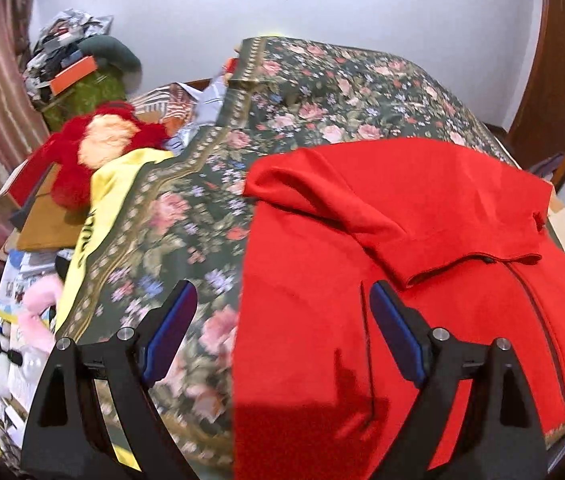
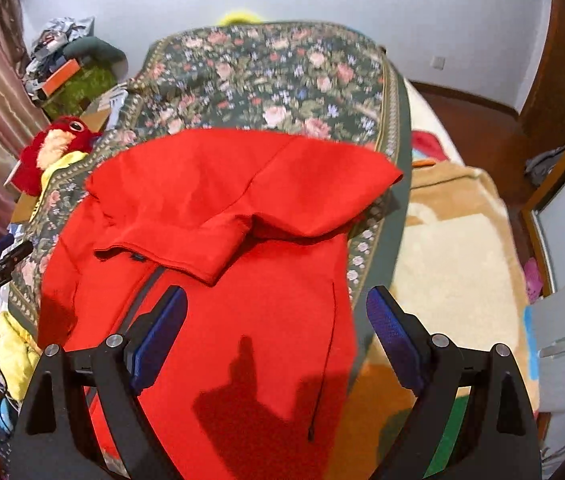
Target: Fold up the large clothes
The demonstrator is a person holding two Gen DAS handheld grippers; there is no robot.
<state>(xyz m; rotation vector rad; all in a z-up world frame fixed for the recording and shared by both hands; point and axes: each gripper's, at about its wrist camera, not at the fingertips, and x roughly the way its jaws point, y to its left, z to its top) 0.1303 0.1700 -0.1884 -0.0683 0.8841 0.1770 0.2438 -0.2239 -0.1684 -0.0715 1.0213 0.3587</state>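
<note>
Two tools gaping wide, left tool point(image 1: 282, 332), right tool point(image 2: 276, 334), smooth red hoodie point(image 1: 422, 216), floral woven bedspread point(image 1: 322, 80)

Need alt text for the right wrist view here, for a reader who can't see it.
A red hooded garment lies spread on a floral bedspread, hood folded down over its zipped front. The right gripper hangs above its lower part, jaws open and empty. A red plush toy sits at left, a beige blanket at right.
</note>
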